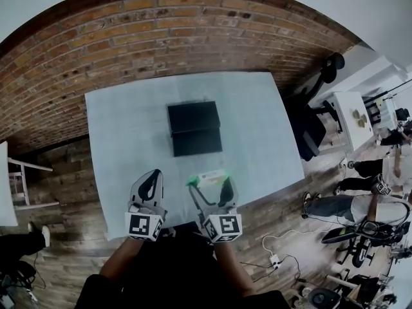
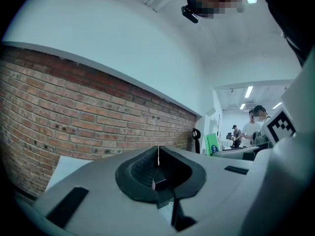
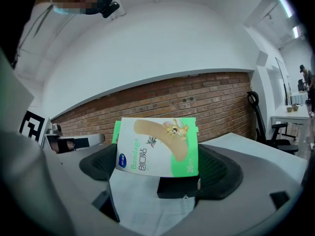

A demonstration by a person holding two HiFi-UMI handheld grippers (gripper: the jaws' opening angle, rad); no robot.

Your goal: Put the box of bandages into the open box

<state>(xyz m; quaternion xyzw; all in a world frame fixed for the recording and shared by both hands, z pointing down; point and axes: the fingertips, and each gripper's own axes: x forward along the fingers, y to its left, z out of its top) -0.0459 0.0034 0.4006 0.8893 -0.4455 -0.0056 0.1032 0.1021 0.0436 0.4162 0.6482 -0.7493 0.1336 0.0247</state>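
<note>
The white and green box of bandages (image 3: pixel 158 147) is held between the jaws of my right gripper (image 3: pixel 158 166), which is shut on it. In the head view that box (image 1: pixel 210 178) hangs above the near edge of the table, just short of the open black box (image 1: pixel 194 128) in the table's middle. My left gripper (image 1: pixel 149 187) is beside it to the left, its jaws closed together with nothing between them (image 2: pixel 158 167). Both grippers point toward the brick wall.
The pale table (image 1: pixel 122 127) stands against a brick wall (image 1: pixel 129 37). A black office chair (image 1: pixel 315 118) and a white desk (image 1: pixel 354 118) lie to the right. People (image 1: pixel 360 192) and cables are on the wooden floor at right. A white chair frame (image 1: pixel 19 179) sits at left.
</note>
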